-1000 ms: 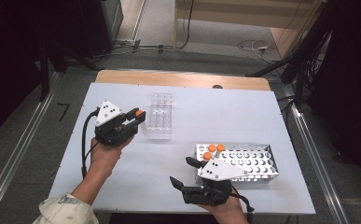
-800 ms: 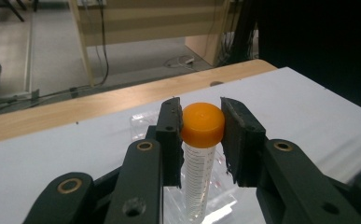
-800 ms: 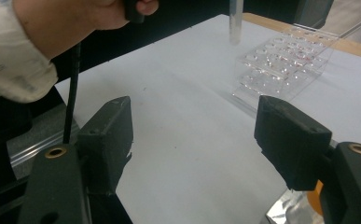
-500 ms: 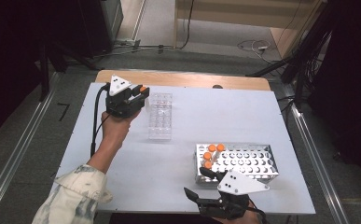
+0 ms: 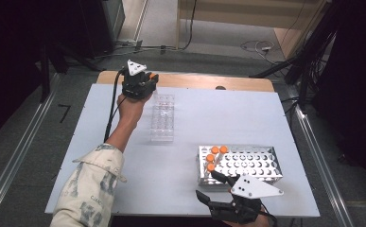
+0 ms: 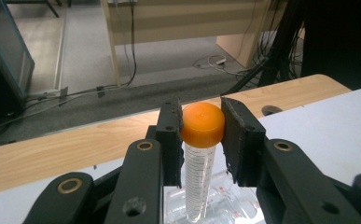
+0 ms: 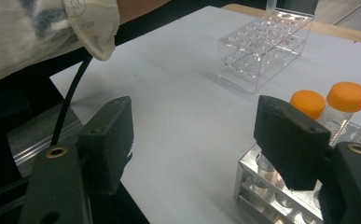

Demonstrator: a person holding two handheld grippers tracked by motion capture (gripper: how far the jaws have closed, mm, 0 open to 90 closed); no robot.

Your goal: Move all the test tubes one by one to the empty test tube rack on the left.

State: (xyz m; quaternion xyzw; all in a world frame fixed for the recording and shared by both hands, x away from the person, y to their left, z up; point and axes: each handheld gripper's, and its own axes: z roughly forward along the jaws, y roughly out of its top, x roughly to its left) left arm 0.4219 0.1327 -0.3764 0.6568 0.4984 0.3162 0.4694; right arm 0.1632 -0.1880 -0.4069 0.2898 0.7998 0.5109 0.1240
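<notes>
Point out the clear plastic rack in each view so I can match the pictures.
High view: the clear plastic rack stands on the table left of centre, just right of the left gripper.
Left gripper view: bottom centre, under the held orange-capped tube.
Right gripper view: upper right.
Shared landmark: the table's wooden far edge.

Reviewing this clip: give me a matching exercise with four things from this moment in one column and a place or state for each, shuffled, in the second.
1. left gripper
2. right gripper
3. clear rack
4. metal rack

A. holds several orange-capped tubes at one end
B. jaws open, nothing between them
C. no tubes in it, mid-table
D. shut on an orange-capped tube

Pairs: 1-D, 2-B, 3-C, 4-A
</notes>
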